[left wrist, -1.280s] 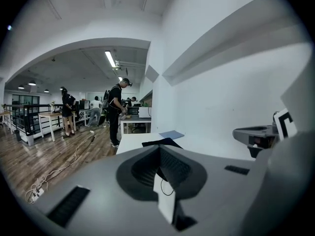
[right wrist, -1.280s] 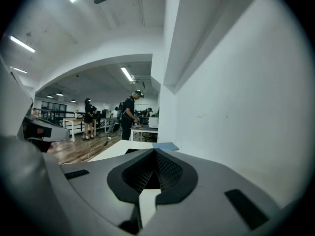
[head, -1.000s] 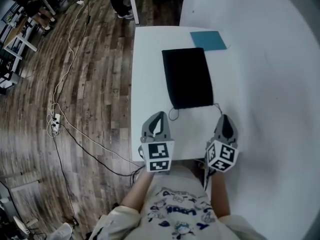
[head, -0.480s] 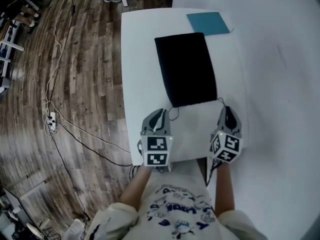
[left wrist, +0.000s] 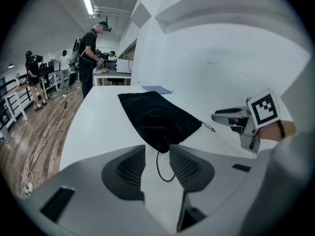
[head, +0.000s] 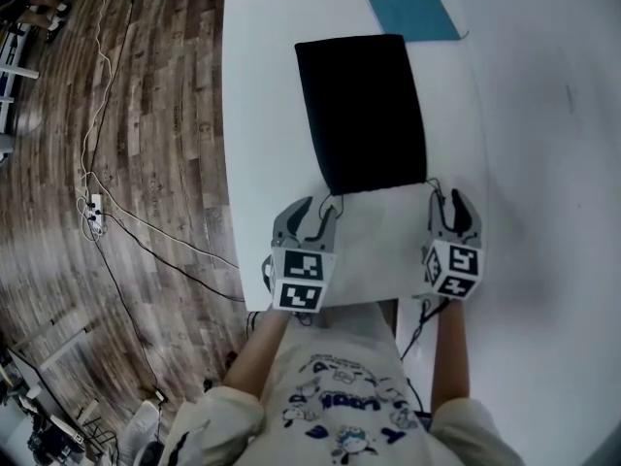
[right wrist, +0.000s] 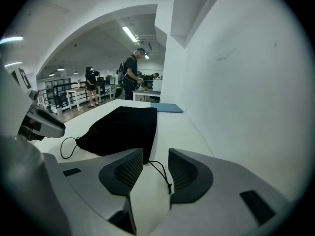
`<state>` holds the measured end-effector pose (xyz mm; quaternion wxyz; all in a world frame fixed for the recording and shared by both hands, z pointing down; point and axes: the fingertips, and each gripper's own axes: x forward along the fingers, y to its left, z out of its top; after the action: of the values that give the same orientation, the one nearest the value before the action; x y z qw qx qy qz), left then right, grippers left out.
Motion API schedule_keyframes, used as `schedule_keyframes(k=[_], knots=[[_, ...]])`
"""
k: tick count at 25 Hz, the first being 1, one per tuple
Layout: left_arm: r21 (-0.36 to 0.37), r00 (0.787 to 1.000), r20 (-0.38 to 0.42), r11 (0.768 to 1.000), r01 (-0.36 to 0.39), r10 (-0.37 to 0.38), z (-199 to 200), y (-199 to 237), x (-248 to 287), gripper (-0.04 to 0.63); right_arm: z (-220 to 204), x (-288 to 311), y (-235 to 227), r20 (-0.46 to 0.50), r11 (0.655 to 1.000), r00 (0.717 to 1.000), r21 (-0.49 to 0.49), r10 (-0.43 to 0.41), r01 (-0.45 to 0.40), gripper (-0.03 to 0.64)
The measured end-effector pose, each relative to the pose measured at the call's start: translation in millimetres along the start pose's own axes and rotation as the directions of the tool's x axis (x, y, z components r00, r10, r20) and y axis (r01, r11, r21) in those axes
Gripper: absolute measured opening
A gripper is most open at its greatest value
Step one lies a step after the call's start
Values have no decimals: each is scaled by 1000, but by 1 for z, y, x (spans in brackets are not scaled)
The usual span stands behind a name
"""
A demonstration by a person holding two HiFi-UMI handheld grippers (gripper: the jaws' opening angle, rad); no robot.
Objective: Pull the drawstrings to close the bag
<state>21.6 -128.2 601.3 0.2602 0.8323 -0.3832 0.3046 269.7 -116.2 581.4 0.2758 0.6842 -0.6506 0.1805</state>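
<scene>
A flat black drawstring bag (head: 361,110) lies on the white table (head: 257,115), its mouth toward me. My left gripper (head: 312,214) is at the bag's near left corner. Its jaws are opening and the black cord loop (left wrist: 160,167) lies loose between them, untouched by the pads. My right gripper (head: 453,202) is at the near right corner. Its jaws are opening too, and the knotted cord end (right wrist: 160,173) rests on the table between them. The left gripper view shows the bag (left wrist: 157,114) and the right gripper (left wrist: 231,117). The right gripper view shows the bag (right wrist: 120,124).
A flat blue pad (head: 414,16) lies at the table's far right corner. A white wall (head: 553,115) runs along the table's right side. Cables and a power strip (head: 92,216) lie on the wooden floor at the left. People stand by desks (left wrist: 91,48) far off.
Both grippers' jaws have spread apart from shut and the cords now lie loose between them. Both grippers sit closer to the bag's near edge.
</scene>
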Motion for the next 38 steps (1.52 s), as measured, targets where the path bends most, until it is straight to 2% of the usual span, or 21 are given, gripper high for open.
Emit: schedule_keyframes(k=[2,7,12,18,20,22,28,30,33,38], knots=[[-2,1000,-28,1000,3,-3,-6,-3,6,141,-9,7,-3,-34,999,999,-20,36,-36,153],[-20,996,-89,1000,-1,0,-19,-7,25,144,-32,32,-13,-99,994,992,-64,79,-86,158],[-37,996,-91,999,-7,3,-21,-10,40,143,-37,44,-15,-100,994,990,-44,98,-103,156],[-60,990,-140,998,-6,-3,-30,-13,45,137,-44,49,-13,-117,988,982,-32,146,-151,141],[-60,989,-146,998,-11,2,-31,-12,44,115,-44,49,-12,-122,985,980,-42,160,-166,127],[-64,989,-147,998,-24,14,-32,-10,43,16,-44,49,-12,-124,982,978,-61,168,-177,110],[-95,989,-144,994,-45,31,-32,-5,42,2,-42,49,-3,-139,965,975,-171,174,-197,21],[-106,990,-139,993,-53,38,-33,-4,43,2,-47,50,-1,-150,967,972,-152,180,-202,8],[-114,990,-129,991,-67,52,-35,-1,41,2,-51,49,1,-151,977,970,-63,192,-204,6],[-131,992,-101,987,-94,81,-25,5,29,2,-38,36,-4,-119,993,986,-16,115,-118,6]])
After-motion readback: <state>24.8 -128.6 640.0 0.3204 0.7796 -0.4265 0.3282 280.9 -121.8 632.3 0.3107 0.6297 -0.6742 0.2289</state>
